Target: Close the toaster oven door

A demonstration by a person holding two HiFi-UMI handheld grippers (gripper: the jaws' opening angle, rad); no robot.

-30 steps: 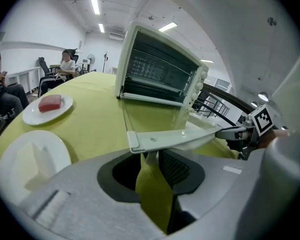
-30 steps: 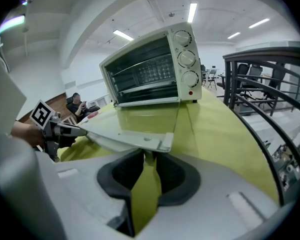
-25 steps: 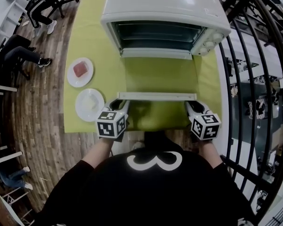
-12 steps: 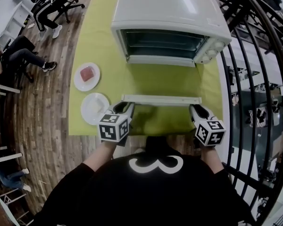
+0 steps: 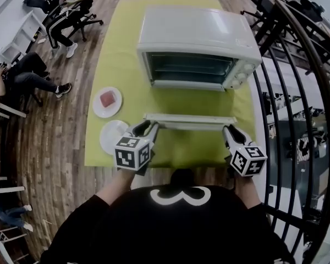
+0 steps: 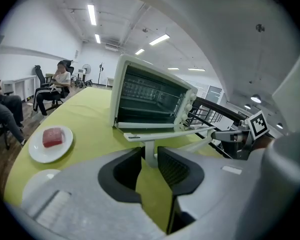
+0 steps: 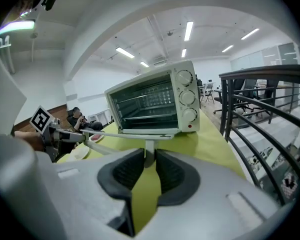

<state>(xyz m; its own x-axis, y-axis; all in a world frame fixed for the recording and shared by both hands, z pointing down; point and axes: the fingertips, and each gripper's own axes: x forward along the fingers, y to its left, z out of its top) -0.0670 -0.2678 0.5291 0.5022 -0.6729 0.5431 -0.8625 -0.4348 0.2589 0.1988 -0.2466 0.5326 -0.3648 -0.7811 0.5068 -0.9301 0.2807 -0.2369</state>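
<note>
A white toaster oven (image 5: pixel 201 43) stands on the green table (image 5: pixel 121 59) with its glass door (image 5: pixel 190 106) swung down, nearly level. The door's white handle bar (image 5: pixel 190 121) is on my side. My left gripper (image 5: pixel 150 128) is shut on the handle's left post (image 6: pixel 150 151). My right gripper (image 5: pixel 229 131) is shut on the right post (image 7: pixel 149 154). The oven (image 6: pixel 152 101) shows its open cavity and racks in the left gripper view. In the right gripper view the oven (image 7: pixel 155 104) shows three knobs.
A white plate with a red piece (image 5: pixel 107 102) and a second white plate (image 5: pixel 113 136) lie left of the door. A black metal railing (image 5: pixel 289 92) runs close along the table's right side. People sit on chairs (image 5: pixel 22 73) at the far left.
The handle bar now sits closer to the oven front than one second ago; both grippers have moved with it. The head camera has pulled back, so more of the table shows.
</note>
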